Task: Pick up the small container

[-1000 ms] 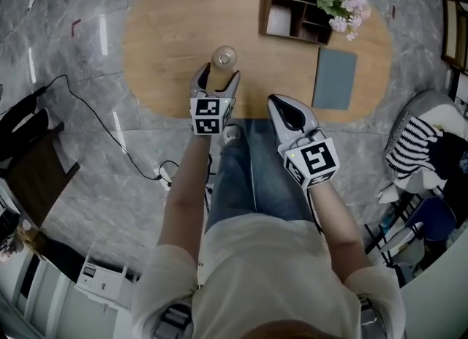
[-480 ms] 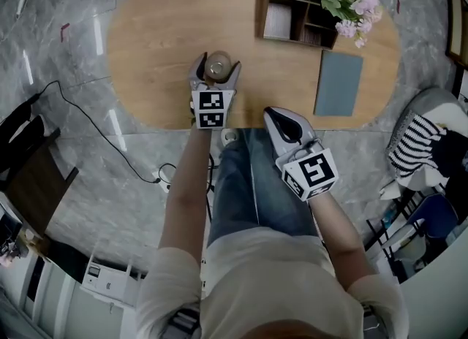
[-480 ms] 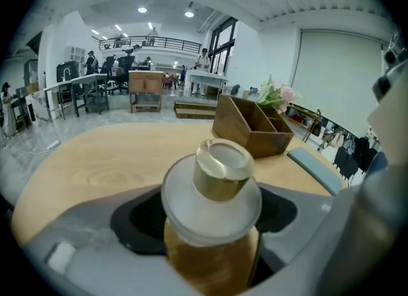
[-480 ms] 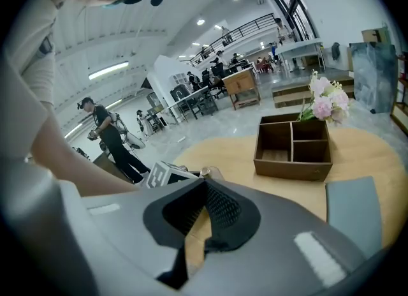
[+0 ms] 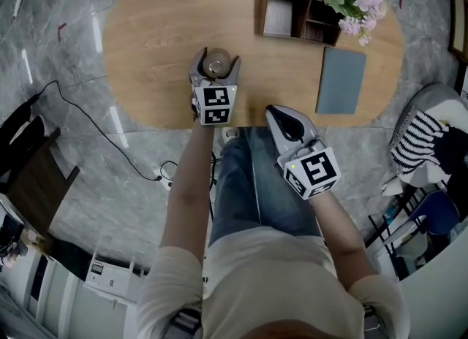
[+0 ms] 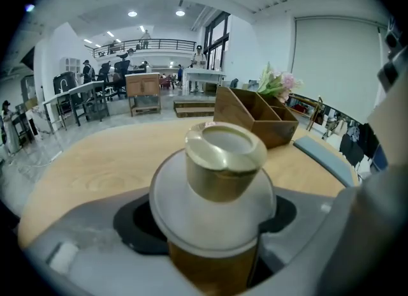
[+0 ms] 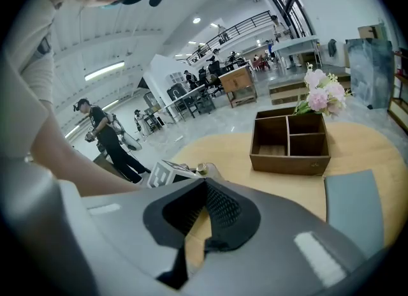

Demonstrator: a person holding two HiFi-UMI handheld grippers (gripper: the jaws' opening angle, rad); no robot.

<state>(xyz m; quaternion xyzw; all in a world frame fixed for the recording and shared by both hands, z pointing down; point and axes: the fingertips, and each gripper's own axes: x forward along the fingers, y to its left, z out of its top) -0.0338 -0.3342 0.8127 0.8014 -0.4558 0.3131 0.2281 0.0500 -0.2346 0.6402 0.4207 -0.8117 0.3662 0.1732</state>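
Oval wooden table holds a gold-capped round container inside the left tool.

Bright, even indoor light falls from ceiling lamps, and shadows on the tabletop are faint. Pale glare streaks the polished floor. Both gripper views bulge and darken to black at the corners; the near jar looks soft and blurred.
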